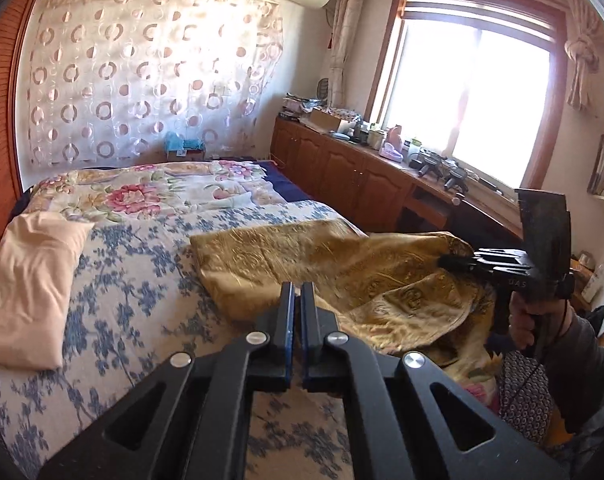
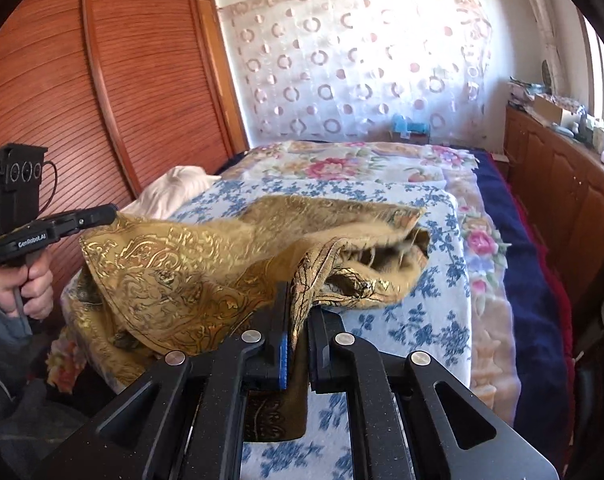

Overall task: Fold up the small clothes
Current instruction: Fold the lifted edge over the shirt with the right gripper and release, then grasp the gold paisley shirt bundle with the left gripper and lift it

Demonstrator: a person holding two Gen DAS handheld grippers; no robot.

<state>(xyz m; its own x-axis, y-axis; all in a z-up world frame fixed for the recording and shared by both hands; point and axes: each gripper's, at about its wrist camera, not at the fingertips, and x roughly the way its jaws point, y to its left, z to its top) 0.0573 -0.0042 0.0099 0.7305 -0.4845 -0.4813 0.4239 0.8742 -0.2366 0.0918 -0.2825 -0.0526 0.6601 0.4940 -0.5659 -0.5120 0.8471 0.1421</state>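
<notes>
Pinching opposite edges of the gold brocade garment (image 2: 205,264), left gripper (image 2: 101,213) and right gripper (image 2: 297,340) clamp shut, raising it off the bed (image 2: 422,332) for folding.

From my left wrist view, the gold brocade garment (image 1: 342,264) is smeared with motion blur, and I can't make out where the left gripper (image 1: 297,300) pinches it; the cloth edge there hides behind the jaws. The right gripper (image 1: 458,262) has its tips buried in blurred fabric. The small items on the desk (image 1: 382,160) under the window are too tiny to name. My sleeve (image 2: 1,320) is cut off by the frame edge.
</notes>
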